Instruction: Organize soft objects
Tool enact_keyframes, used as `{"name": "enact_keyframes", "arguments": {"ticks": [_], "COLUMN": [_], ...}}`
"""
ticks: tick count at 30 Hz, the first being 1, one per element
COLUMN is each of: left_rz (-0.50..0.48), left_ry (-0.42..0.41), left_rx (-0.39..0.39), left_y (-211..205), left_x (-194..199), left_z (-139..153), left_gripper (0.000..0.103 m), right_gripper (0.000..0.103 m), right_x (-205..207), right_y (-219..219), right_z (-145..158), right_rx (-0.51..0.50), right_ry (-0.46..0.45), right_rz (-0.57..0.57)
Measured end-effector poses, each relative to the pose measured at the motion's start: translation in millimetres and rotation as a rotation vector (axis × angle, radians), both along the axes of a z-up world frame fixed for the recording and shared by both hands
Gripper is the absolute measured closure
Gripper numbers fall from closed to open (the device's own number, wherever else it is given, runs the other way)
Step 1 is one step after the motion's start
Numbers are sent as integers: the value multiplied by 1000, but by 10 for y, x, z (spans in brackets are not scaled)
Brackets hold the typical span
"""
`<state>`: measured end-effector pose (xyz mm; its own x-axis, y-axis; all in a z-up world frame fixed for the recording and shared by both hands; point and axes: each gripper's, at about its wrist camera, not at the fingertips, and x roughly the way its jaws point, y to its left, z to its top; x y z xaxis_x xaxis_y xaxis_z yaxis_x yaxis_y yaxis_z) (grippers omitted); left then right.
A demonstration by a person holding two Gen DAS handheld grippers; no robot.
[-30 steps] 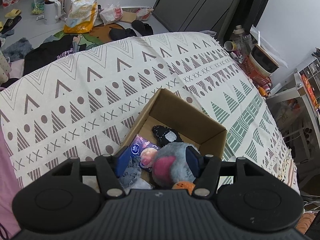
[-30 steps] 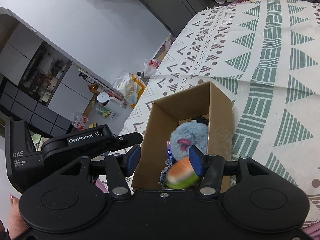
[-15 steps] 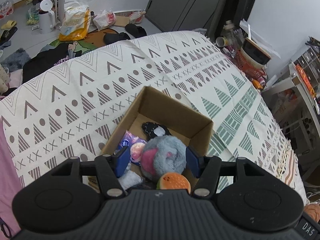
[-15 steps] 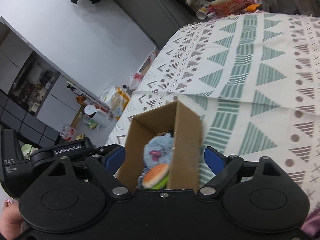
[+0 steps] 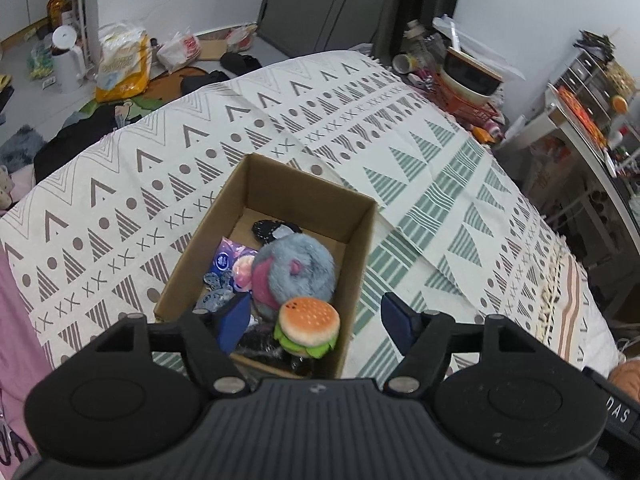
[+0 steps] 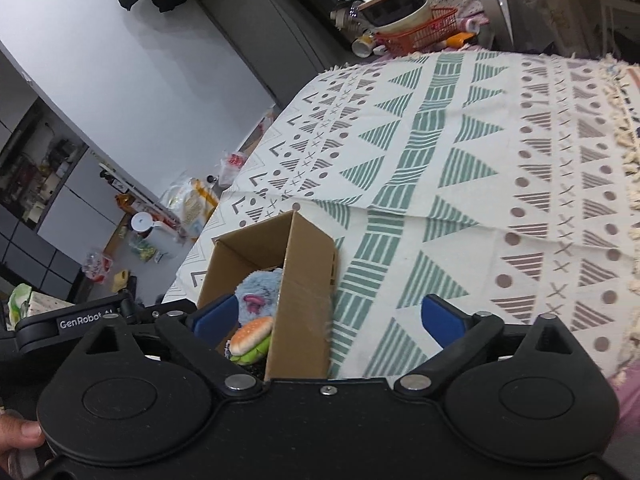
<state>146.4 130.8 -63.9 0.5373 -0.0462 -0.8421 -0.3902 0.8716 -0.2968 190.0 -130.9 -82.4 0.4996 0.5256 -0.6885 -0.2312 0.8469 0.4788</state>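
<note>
Left wrist view: mounted behind the left claw (image 5: 312,320), looking steeply down along its fingers into the open cardboard box (image 5: 362,236) from close above its near end, with the patterned bed cover (image 5: 120,184) spreading beyond toward the cluttered floor (image 5: 24,108).

Right wrist view: mounted behind the right claw (image 6: 328,318), tilted, looking lower and more sidelong across the same box (image 6: 308,292) from just beside its outer wall, bed cover (image 6: 480,160) filling the right.

Shared by both: box, burger plush (image 5: 308,326) (image 6: 250,340), grey-blue plush (image 5: 298,268) (image 6: 256,286), bed cover, white kettle (image 5: 66,58) (image 6: 152,232) on the floor.
</note>
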Motion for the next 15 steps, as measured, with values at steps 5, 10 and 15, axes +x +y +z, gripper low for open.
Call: {"name": "enact_keyframes", "arguments": {"ticks": [5, 10, 15], "left_rz": [-14, -34, -54], "left_ry": [-5, -20, -49], "left_rx": [23, 50, 65], "left_y": [-98, -167, -214], "left_x": [-130, -287, -429], "left_z": [109, 228, 332], "left_gripper": [25, 23, 12], "right_gripper": [0, 0, 0], "right_x": [-122, -278, -410], "right_y": [-60, -126, -172], "right_z": [128, 224, 293], "right_rx": [-45, -59, -73], "right_ry": [-34, -54, -67], "right_rz": [-19, -26, -29]}}
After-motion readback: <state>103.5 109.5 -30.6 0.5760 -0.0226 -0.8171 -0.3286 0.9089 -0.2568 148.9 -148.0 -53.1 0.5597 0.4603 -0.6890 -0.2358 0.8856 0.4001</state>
